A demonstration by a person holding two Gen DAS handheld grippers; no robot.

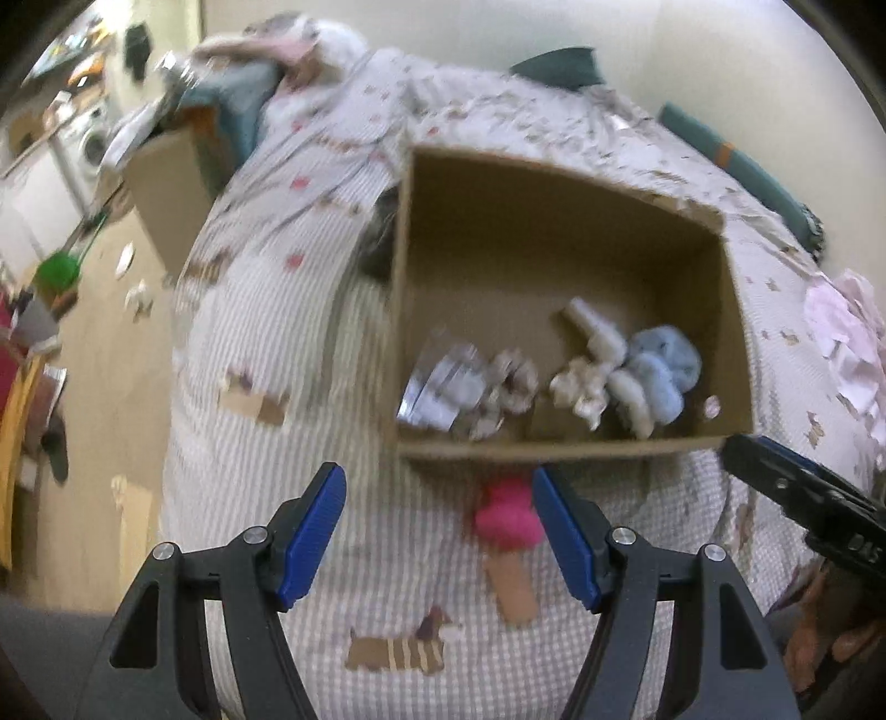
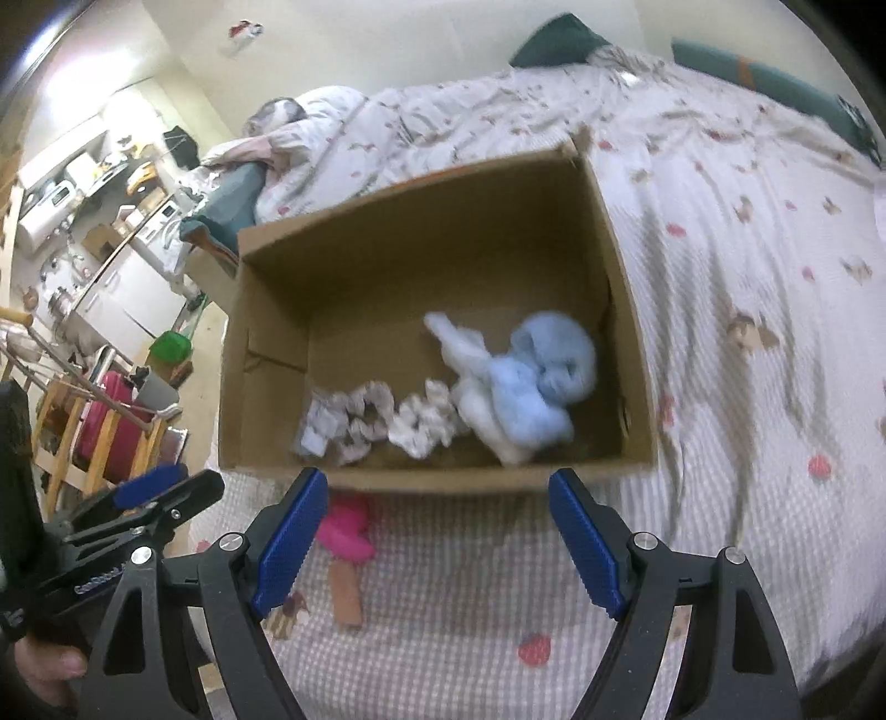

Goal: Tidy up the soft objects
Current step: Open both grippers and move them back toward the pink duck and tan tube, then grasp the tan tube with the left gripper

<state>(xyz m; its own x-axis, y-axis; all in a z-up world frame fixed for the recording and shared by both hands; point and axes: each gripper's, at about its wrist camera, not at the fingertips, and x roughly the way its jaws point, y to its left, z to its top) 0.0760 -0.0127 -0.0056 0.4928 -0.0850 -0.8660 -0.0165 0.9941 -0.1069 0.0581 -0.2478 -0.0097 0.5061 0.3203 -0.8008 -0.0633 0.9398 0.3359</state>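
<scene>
An open cardboard box (image 1: 554, 448) (image 2: 443, 479) sits on the bed. Inside lie a blue fluffy item (image 1: 662, 360) (image 2: 545, 376), white fluffy pieces (image 1: 595, 338) (image 2: 459, 343), patterned scrunchies (image 1: 512, 387) (image 2: 365, 412) and a clear packet (image 1: 437, 382) (image 2: 318, 426). A pink soft toy (image 1: 506, 518) (image 2: 346, 529) lies on the bedspread just in front of the box. My left gripper (image 1: 440, 531) is open and empty, with the pink toy near its right finger. My right gripper (image 2: 437, 537) is open and empty, with the toy beside its left finger.
The bedspread (image 1: 332, 277) (image 2: 747, 277) is checked with dog and strawberry prints. A second cardboard box (image 1: 166, 188) stands at the bed's left side. Pillows (image 1: 559, 66) (image 2: 559, 41) lie at the head. Cluttered floor and shelves (image 2: 99, 232) are to the left.
</scene>
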